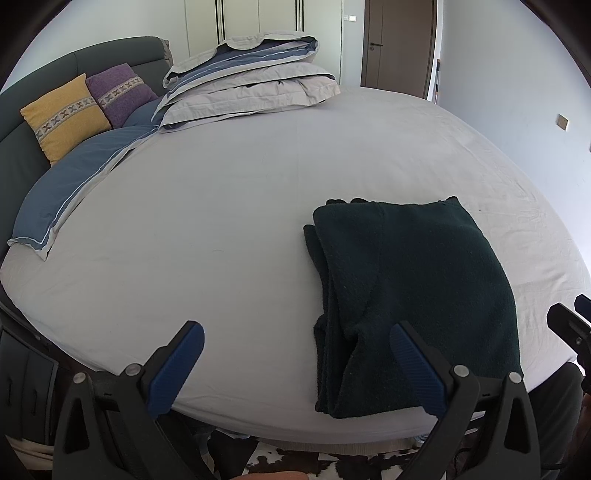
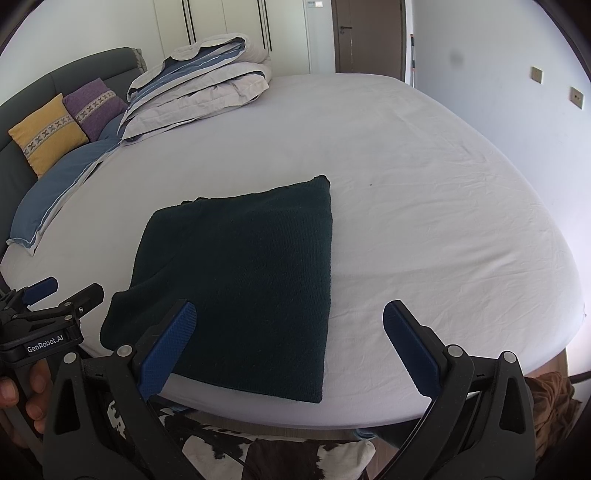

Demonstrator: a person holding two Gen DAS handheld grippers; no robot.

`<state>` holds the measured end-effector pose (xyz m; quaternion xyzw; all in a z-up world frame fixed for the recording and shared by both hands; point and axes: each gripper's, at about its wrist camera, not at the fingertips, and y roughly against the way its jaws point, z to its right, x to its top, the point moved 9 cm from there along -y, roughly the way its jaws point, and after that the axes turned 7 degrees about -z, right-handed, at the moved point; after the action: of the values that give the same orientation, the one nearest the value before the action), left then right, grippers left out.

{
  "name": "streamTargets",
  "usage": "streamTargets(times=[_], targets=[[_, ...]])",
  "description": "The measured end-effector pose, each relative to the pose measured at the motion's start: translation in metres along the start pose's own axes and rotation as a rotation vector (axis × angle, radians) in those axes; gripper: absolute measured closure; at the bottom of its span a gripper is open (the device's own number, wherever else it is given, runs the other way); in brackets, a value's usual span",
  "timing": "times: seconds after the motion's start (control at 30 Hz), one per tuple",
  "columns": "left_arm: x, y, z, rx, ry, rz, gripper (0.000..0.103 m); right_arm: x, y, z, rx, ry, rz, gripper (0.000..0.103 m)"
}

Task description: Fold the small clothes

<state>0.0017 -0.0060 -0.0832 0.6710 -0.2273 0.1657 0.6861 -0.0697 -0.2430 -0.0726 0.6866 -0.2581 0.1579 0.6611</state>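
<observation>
both your tools are spread wide and gripping nothing — left tool (image 1: 297,341) and right tool (image 2: 290,321) hover at the bottom of their frames. your folded dark green garment (image 2: 243,277) lies flat on the bed (image 2: 424,221) — lower centre, near its front edge.

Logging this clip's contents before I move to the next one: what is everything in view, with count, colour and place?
garment: one, dark green, folded flat at the bed's near edge
bed: one, pale grey sheet
duvet: one, grey and blue, folded at the far side
pillow: one, blue, left edge
cushions: two, yellow and purple, against the grey headboard
door: one, brown, back wall
rug: one, cowhide, on the floor
left claw: open, empty
right claw: open, empty
</observation>
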Motion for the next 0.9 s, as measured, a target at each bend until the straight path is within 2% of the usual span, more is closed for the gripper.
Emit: streamTargets(times=[0.9], targets=[[0.0001, -0.0024, -0.0001, -0.008, 0.010, -0.008, 0.000, 0.0004, -0.0002, -0.0004, 0.003, 0.000, 0.000, 0.000]])
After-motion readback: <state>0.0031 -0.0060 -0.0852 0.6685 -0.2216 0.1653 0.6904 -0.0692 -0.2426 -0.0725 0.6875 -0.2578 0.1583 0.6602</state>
